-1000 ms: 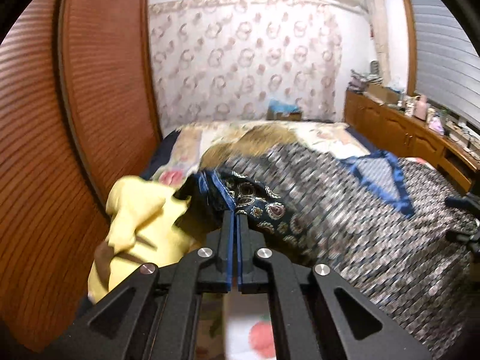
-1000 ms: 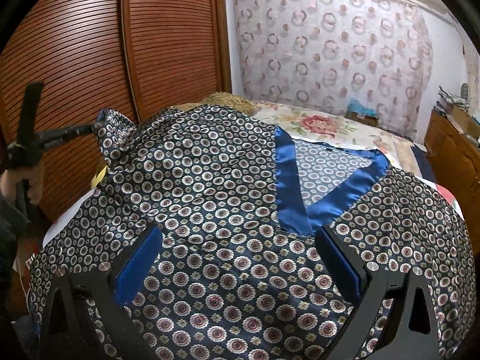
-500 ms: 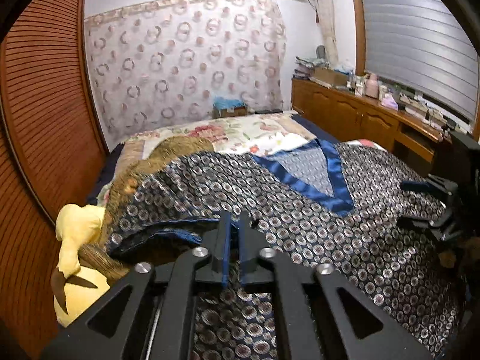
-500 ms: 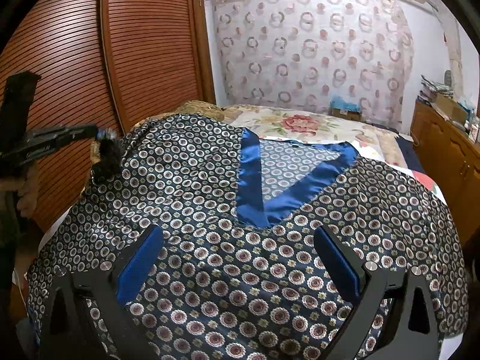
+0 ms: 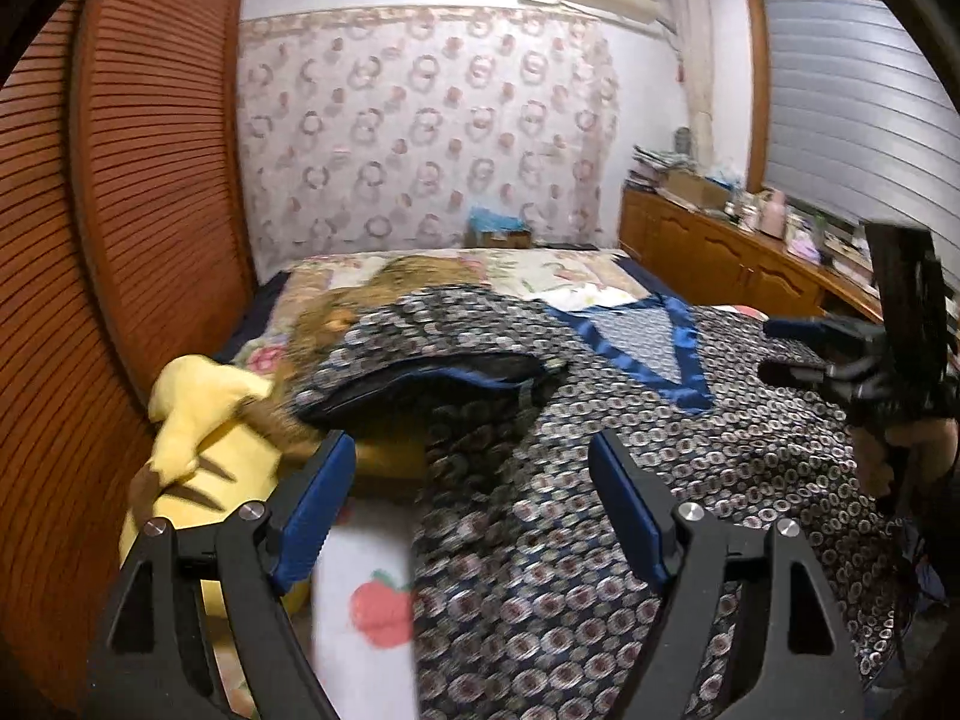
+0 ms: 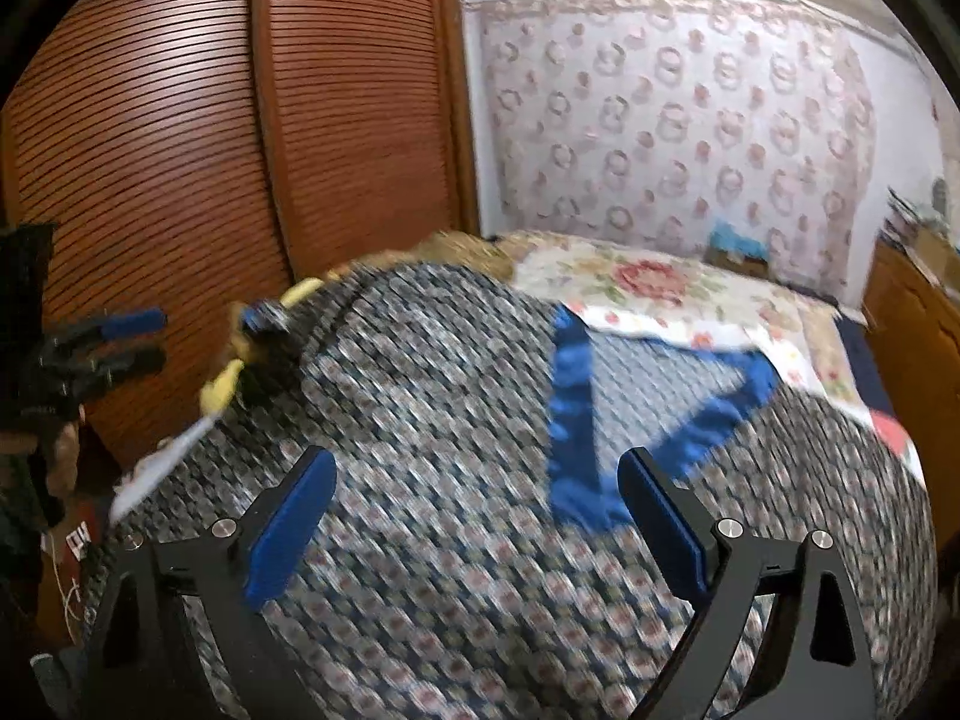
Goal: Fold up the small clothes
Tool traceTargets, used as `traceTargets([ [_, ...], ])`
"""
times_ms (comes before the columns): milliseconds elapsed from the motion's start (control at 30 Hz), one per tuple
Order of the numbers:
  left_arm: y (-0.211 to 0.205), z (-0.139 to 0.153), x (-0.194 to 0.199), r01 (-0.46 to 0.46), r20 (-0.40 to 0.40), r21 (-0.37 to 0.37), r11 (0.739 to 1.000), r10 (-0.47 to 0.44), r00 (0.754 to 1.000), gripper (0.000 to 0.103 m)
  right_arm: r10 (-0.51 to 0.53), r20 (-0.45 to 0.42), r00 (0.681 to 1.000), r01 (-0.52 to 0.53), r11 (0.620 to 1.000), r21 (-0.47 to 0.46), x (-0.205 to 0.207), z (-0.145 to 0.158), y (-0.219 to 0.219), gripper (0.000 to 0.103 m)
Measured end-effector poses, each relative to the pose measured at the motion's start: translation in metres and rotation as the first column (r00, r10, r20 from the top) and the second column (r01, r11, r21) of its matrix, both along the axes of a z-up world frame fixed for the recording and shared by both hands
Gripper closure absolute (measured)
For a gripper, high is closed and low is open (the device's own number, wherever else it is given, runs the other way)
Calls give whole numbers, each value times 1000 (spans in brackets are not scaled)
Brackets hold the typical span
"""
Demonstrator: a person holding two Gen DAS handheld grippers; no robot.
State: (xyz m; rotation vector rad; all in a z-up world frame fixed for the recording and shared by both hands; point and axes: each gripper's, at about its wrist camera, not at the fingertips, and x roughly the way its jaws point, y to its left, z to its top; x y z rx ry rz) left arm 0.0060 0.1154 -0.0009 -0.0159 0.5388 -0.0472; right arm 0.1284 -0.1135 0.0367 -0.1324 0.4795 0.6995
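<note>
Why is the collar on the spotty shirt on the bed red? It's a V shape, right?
Not red. The V-shaped collar on the patterned shirt is shiny blue, as the right wrist view shows. It is indeed a V, and the shirt does lie spread on the bed.

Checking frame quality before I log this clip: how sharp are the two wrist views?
Left wrist: patterned garment smeared near the lens, back wall fairly sharp, fisheye bowing at edges. Right wrist: garment streaked with motion blur throughout, gripper fingers stay crisp.
</note>
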Motion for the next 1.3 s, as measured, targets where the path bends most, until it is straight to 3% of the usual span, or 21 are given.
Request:
traceTargets([
  [100, 12, -2, -11, -55, 35, 9, 998, 55, 998, 22, 63, 58, 996, -63, 998, -5, 3, 14, 28, 11],
  [233, 24, -9, -16, -102, 23, -6, 995, 102, 994, 22, 143, 122, 982, -142, 990, -16, 14, 25, 67, 12],
  [400, 32, -16, -21, -139, 30, 0, 990, 139, 990, 22, 234, 127, 964, -228, 972, -59, 27, 30, 116, 15],
  [467, 33, -19, -22, -139, 23, 0, 990, 139, 990, 22, 284, 38, 958, -277, 952, -129, 42, 23, 161, 15],
  [567, 36, -24, -25, -138, 15, 0, 990, 138, 990, 22, 316, -70, 946, -324, 928, -186, 59, 9, 204, 24],
  [767, 46, -34, -32, -143, -13, -5, 990, 143, 990, 22, 339, -156, 928, -372, 876, -306, 82, -20, 257, 34],
  [900, 47, -38, -31, -140, -23, -11, 990, 140, 990, 22, 330, -160, 930, -366, 853, -373, 91, -31, 281, 50],
  [967, 46, -39, -31, -137, -24, -13, 990, 137, 990, 22, 327, -150, 933, -360, 843, -400, 88, -35, 289, 65],
  [1000, 46, -39, -30, -136, -25, -14, 991, 136, 990, 22, 326, -144, 935, -356, 842, -406, 89, -37, 290, 78],
  [1033, 46, -40, -30, -135, -26, -14, 991, 134, 991, 22, 325, -134, 936, -351, 845, -404, 86, -33, 284, 88],
  [1067, 45, -40, -30, -133, -25, -15, 991, 132, 991, 22, 323, -117, 939, -343, 853, -394, 85, -31, 282, 93],
  [1300, 41, -38, -27, -123, -20, -19, 992, 123, 992, 22, 220, -55, 974, -226, 958, -177, 93, 2, 222, 96],
])
